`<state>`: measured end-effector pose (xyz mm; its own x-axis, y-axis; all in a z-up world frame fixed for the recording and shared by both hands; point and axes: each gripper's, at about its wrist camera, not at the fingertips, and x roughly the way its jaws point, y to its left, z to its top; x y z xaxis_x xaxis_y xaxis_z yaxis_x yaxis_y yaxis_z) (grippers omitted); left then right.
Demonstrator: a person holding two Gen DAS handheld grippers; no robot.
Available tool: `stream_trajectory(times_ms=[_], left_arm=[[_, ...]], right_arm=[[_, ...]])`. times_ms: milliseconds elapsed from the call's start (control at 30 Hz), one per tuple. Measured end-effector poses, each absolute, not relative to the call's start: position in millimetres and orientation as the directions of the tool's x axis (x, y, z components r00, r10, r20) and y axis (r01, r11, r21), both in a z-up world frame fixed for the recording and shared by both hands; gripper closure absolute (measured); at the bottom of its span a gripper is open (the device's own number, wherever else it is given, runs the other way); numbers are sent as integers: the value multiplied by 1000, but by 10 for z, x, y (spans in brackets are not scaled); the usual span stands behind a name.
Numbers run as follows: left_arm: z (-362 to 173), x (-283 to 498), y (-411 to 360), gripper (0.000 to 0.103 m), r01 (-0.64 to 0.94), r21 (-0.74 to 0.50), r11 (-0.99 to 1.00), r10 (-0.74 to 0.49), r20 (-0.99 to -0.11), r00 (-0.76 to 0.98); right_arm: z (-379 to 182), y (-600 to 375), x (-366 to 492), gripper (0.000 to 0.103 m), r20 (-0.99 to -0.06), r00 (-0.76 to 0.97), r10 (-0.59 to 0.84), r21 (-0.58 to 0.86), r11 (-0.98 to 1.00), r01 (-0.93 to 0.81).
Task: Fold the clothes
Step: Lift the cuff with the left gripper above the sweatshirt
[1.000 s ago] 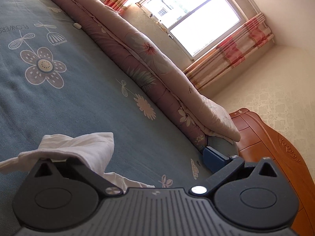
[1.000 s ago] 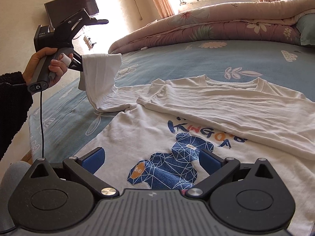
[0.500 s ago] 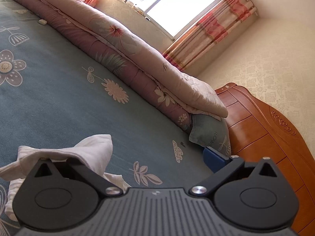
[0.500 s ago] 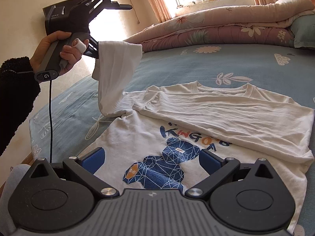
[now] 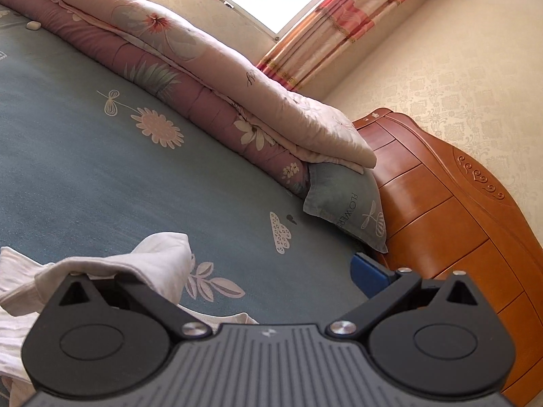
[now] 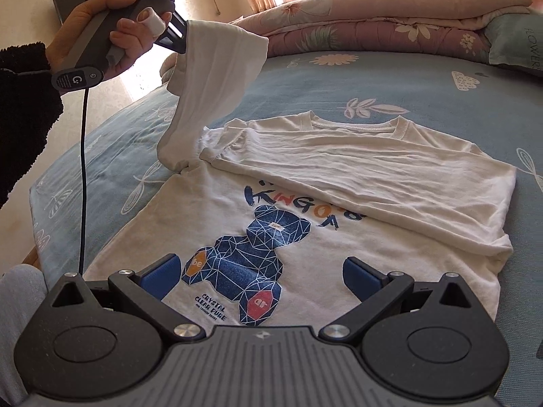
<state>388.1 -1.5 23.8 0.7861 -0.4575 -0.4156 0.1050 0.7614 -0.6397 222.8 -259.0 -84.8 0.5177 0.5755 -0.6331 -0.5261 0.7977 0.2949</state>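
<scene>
The white cotton T-shirt with a blue geometric bear print [image 6: 305, 210] lies flat on the blue flowered bedsheet [image 6: 390, 81]. The left gripper [image 6: 176, 39] is clamped on its sleeve [image 6: 217, 78], lifted high. Best to carry it straight across the chest, keeping it taut. The right gripper [image 6: 259, 276] hovers, fingers apart. Print reads "KINGO", "CRYSTAL CLEAR PURE"; the pillow [image 5: 349, 210] says "FLOWER".

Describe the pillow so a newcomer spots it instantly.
Start at the wooden headboard. Against it, tucked under the end of the folded pink floral quilt, sits the pillow. It is grey-blue like the bedsheet, but printed with "FLOWER".
</scene>
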Motion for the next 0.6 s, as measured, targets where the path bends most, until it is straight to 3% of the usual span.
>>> stream_trajectory(times_ms=[600], left_arm=[[-104,4045,-669,1,137,-590,796,-499,-509,701]], right_arm=[[-793,-2788,2189,0,-624,540,565,301,811,-502]])
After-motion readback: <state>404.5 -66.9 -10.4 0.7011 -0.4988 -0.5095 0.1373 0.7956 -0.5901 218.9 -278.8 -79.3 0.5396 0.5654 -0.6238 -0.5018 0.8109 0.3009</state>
